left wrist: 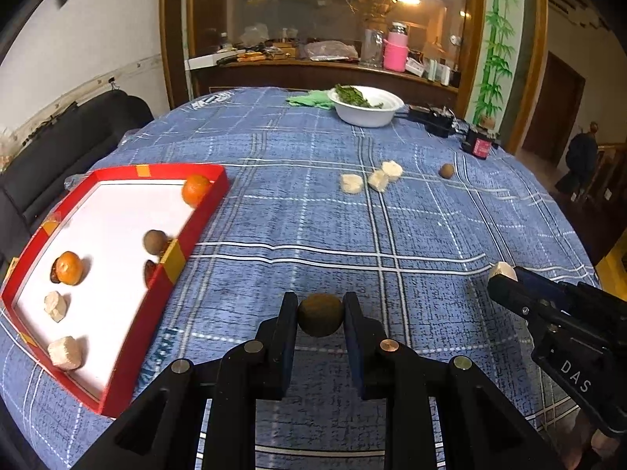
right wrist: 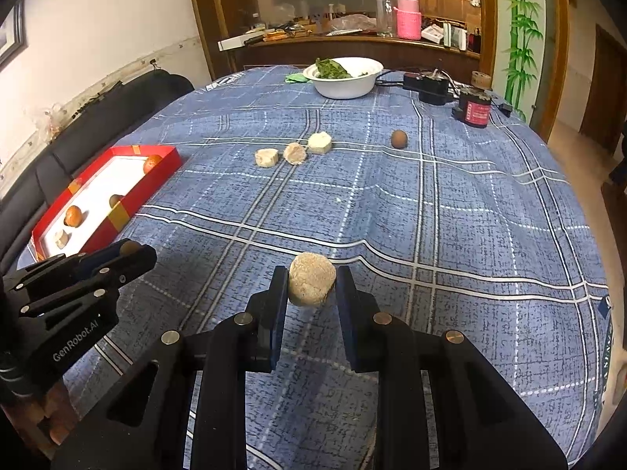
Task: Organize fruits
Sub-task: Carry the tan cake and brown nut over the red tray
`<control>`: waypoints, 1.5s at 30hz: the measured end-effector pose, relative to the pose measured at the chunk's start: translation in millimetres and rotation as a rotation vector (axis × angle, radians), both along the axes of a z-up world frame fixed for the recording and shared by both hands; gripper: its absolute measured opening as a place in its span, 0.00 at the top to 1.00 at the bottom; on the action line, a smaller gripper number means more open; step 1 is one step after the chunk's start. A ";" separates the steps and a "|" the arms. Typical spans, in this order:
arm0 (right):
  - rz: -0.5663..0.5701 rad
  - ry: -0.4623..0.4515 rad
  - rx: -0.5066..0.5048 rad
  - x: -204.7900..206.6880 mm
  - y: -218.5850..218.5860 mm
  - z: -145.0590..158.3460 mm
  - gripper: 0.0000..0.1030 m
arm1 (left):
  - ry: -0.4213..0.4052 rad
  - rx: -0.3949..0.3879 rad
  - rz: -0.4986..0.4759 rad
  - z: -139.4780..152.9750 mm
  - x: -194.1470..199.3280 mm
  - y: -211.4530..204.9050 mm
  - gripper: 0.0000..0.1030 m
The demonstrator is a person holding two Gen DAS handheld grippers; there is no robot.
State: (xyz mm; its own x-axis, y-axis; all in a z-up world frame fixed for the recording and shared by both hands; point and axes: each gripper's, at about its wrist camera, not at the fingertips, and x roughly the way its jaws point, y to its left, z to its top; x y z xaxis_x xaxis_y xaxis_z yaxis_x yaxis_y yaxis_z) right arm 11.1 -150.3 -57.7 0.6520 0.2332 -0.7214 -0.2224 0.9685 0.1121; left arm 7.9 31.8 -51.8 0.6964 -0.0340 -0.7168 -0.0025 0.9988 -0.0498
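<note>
Fruit filled both claws above the blue tabletop (right wrist: 450, 203): the left claw (left wrist: 320, 315) pinched a brown round fruit (left wrist: 320, 319), the right claw (right wrist: 311, 288) a pale crumbly lump (right wrist: 312, 285). Both seemed light; the lump looked fragile, best held across its middle. Only the left view showed the red tray's (left wrist: 196, 231) near corner.

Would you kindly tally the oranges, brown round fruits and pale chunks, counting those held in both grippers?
Oranges: 2
Brown round fruits: 3
Pale chunks: 6
Total: 11
</note>
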 end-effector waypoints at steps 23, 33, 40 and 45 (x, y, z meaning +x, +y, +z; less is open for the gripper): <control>0.277 -0.058 0.008 9.2 129.0 31.8 0.77 | -0.032 -0.017 0.278 15.5 -4.6 126.9 0.79; 0.373 -0.062 0.031 30.3 193.3 39.0 0.77 | -0.013 0.001 0.407 15.3 16.3 193.1 0.79; 0.414 -0.059 0.044 53.8 234.1 37.5 0.77 | 0.017 -0.006 0.499 9.4 37.8 234.7 0.79; 0.431 -0.064 0.063 63.5 247.8 33.7 0.77 | 0.028 -0.013 0.537 2.5 45.2 251.1 0.79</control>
State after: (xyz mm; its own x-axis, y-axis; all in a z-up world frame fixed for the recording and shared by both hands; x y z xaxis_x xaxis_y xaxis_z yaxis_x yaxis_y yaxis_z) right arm 74.6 97.5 -24.0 0.5283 0.5357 -0.6587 -0.6130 0.7774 0.1406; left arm 53.1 282.9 -49.2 0.5993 0.3124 -0.7370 -0.5140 0.8560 -0.0552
